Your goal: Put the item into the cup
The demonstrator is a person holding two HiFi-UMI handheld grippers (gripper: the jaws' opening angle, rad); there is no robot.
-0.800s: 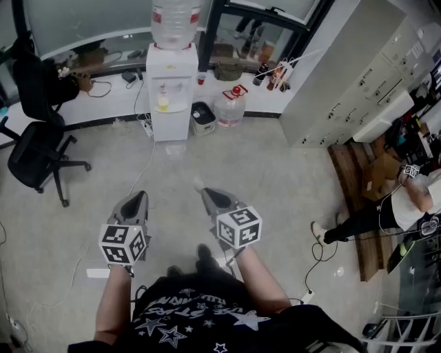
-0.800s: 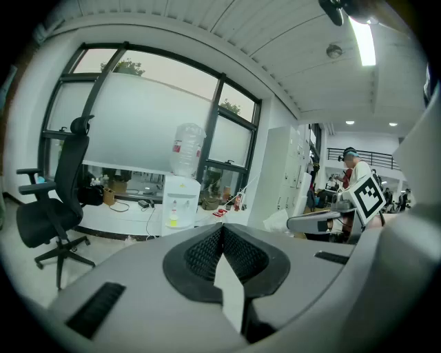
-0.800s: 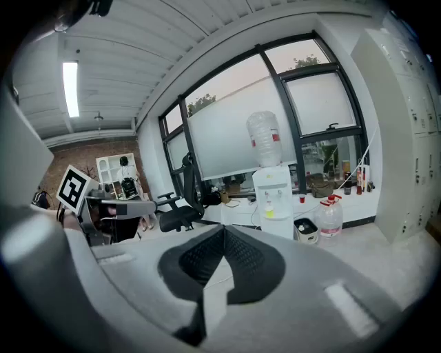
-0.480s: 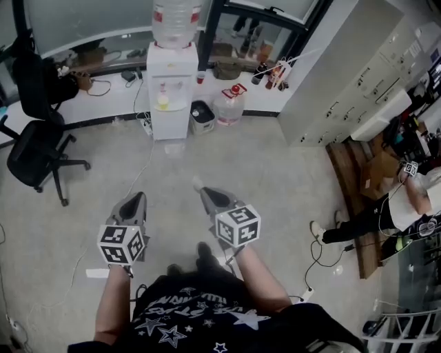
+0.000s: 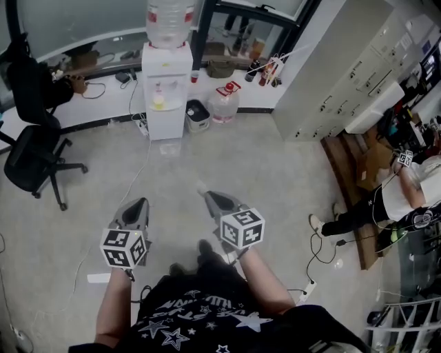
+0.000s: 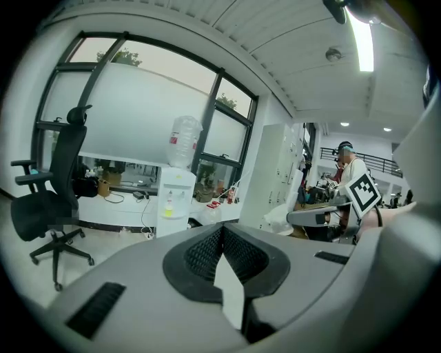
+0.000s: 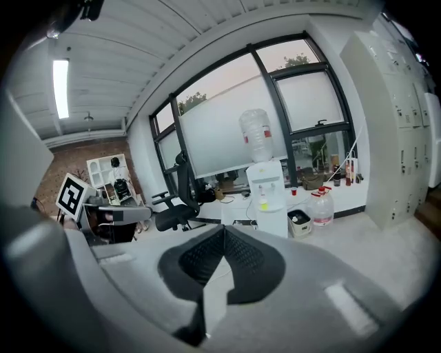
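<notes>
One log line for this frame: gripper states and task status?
left gripper: shut, empty | right gripper: shut, empty | both over floor, facing water dispenser | task not under way

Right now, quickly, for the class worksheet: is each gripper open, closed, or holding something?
Left gripper: closed, nothing between its jaws.
Right gripper: closed, nothing between its jaws.

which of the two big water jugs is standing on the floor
The red-capped jug beside the white dispenser; the other jug sits atop it.
</notes>
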